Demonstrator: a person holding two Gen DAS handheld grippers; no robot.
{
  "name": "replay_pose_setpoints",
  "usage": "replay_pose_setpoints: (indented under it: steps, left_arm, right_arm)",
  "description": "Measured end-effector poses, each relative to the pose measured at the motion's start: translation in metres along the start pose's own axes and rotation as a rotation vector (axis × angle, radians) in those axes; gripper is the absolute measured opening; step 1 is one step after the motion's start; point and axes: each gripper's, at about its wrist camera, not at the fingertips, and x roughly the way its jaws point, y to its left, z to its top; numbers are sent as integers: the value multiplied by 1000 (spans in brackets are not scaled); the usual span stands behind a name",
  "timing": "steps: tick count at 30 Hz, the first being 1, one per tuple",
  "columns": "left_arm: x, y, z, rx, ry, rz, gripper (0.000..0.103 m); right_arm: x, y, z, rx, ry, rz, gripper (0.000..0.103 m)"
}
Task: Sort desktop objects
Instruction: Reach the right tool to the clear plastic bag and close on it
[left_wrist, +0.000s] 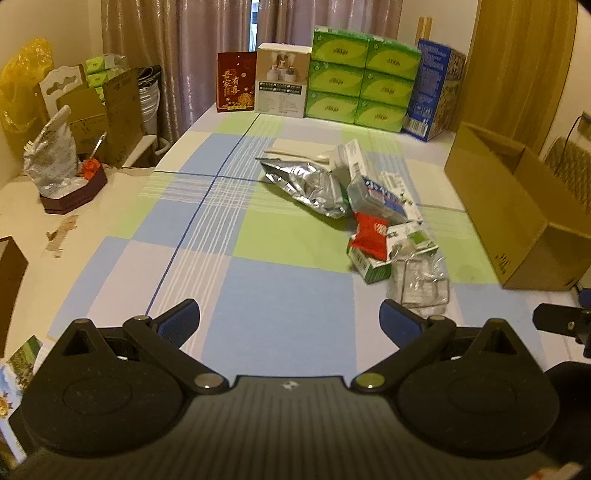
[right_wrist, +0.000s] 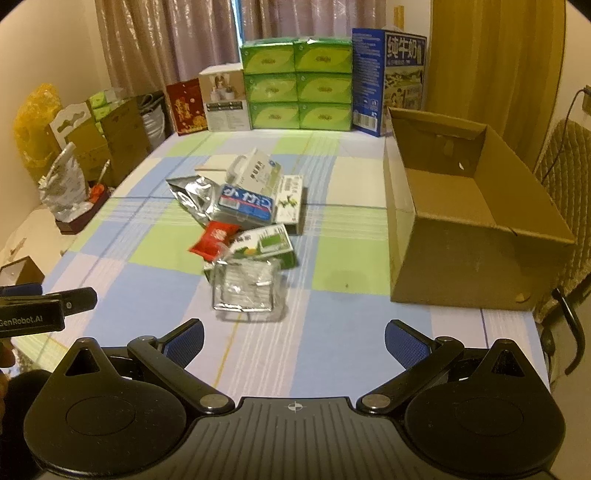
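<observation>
Left wrist view: left gripper (left_wrist: 290, 319) low over the checked tablecloth (left_wrist: 258, 288), fingers spread wide, nothing between them.
Right wrist view: right gripper (right_wrist: 294, 341) likewise spread wide and empty, above the near edge of the cloth.
Pile: cluttered heap mid-table, right of centre in the left view, left of centre in the right view.
Nearest item: clear plastic packet (right_wrist: 247, 290), closest to both tools, crumpled, touching the green carton.
Green carton (right_wrist: 267, 245): lies flat just beyond the clear packet, partly under it.
Red snack packet (right_wrist: 214, 240): left of the green carton, leaning on it.
Blue-and-white pack (right_wrist: 245, 206): middle of the heap, on top of other things.
Silver foil bag (left_wrist: 308, 186): left side of the heap, crumpled, flat on the cloth.
Cardboard box (right_wrist: 465, 206): open, far right of the table, well apart from the heap, inside bare.
Far edge: green tissue boxes (right_wrist: 297, 85) stacked three high, blue milk carton (right_wrist: 388, 81) to their right, white box (right_wrist: 223, 98) and red box (right_wrist: 186, 105) to their left.
Left margin of the right view: part of the other tool, black, with a printed label.
</observation>
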Motion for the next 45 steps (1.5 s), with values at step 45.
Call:
replay_pose_setpoints:
  steps: [45]
  left_arm:
    - [134,18,31,178,5,-217,102]
  right_arm:
    - [160,29,-19,-11,-26,65,78]
